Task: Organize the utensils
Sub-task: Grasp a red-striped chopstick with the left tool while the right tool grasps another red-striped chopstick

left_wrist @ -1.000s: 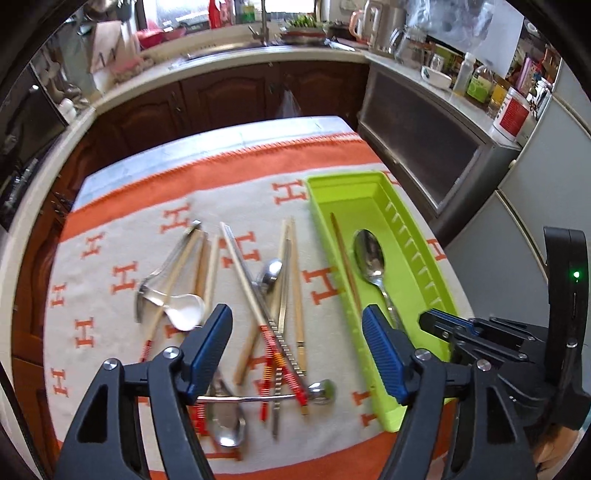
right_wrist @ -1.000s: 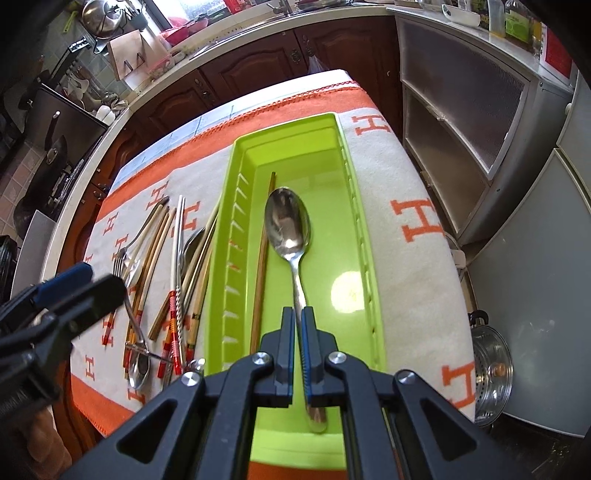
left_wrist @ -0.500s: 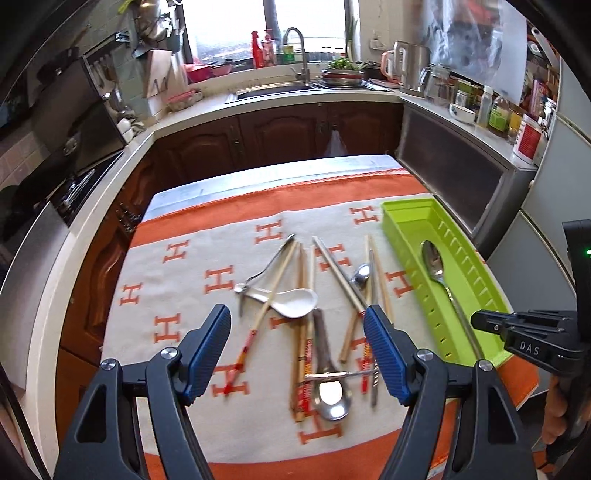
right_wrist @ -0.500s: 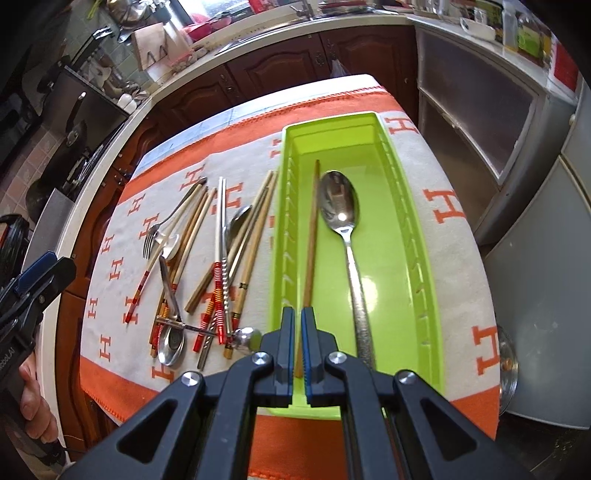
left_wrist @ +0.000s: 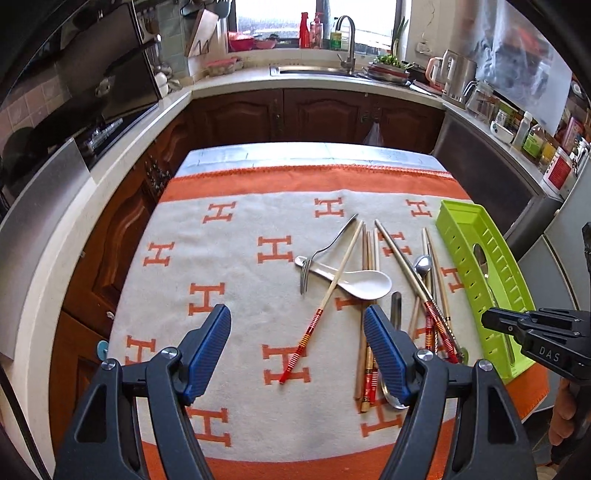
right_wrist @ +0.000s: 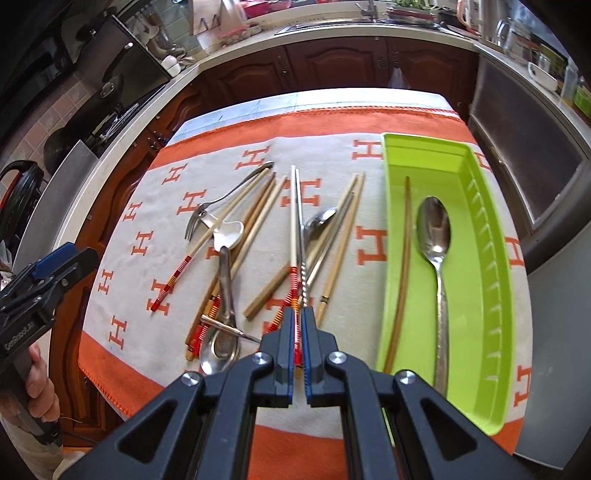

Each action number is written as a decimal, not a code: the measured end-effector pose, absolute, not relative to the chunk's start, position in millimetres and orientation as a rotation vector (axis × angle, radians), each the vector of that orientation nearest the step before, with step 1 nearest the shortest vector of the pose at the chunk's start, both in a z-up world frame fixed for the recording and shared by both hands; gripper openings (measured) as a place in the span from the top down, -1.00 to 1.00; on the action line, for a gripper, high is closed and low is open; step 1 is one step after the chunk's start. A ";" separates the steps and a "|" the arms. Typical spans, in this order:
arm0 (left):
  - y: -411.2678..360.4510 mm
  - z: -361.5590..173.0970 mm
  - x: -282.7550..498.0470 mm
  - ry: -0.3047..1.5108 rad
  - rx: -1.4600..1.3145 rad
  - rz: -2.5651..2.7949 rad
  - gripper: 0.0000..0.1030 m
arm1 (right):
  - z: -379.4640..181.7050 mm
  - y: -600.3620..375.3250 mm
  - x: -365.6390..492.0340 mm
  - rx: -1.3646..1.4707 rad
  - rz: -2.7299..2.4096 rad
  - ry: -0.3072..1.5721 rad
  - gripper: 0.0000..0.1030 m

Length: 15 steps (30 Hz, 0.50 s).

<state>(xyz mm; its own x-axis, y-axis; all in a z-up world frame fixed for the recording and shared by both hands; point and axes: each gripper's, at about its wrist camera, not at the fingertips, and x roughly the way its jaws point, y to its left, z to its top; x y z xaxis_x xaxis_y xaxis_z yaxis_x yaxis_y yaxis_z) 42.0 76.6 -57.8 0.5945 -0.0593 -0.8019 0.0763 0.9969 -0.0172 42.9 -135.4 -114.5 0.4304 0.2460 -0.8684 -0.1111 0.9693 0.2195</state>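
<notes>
The left hand-held gripper (left_wrist: 297,349) hangs released over the cloth-covered bench (right_wrist: 229,110). Rightward lie one fork (right_wrist: 221,199), one white ceramic spoon (right_wrist: 225,234), two metal spoons and a tangle of chopsticks. The right hand-held gripper (right_wrist: 298,332) is clenched, empty. The green tray (right_wrist: 491,258) holds one chopstick (right_wrist: 402,273) and one spoon (right_wrist: 436,236).

Home kitchen, sink faucet (left_wrist: 346,33), wooden cabinets (left_wrist: 317,114), kettle (left_wrist: 448,72), stove (left_wrist: 107,125)

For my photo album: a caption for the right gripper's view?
Closed right gripper above scattered chopsticks; spoon in green tray.
</notes>
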 end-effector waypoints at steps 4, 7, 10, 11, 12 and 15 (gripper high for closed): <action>81.9 -76.8 54.9 0.981 -0.007 -0.148 -0.33 | -116.2 -127.0 54.1 0.138 0.233 1.110 0.93; 77.9 -90.6 61.6 1.003 -0.011 -0.229 -0.05 | -119.4 -122.9 62.8 0.145 0.232 1.117 0.93; 71.7 -105.5 70.1 1.031 0.001 -0.267 0.22 | -125.0 -120.1 69.6 0.156 0.234 1.131 0.93; 70.3 -109.9 73.7 1.039 0.003 -0.276 0.25 | -127.0 -119.2 71.2 0.159 0.235 1.135 0.93; 68.9 -115.0 77.3 1.050 0.008 -0.282 0.31 | -129.1 -118.3 72.9 0.162 0.237 1.140 0.93; 66.3 -129.8 88.5 1.083 0.009 -0.294 0.39 | -135.1 -118.0 78.4 0.172 0.239 1.154 0.93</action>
<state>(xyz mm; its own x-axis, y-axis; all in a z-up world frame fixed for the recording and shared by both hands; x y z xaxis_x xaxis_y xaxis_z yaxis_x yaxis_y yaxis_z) 88.5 66.3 -129.8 0.4338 -0.2316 -0.8707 0.2407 0.9611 -0.1356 78.4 -118.0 -135.1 0.3838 0.2741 -0.8818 -0.0984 0.9616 0.2561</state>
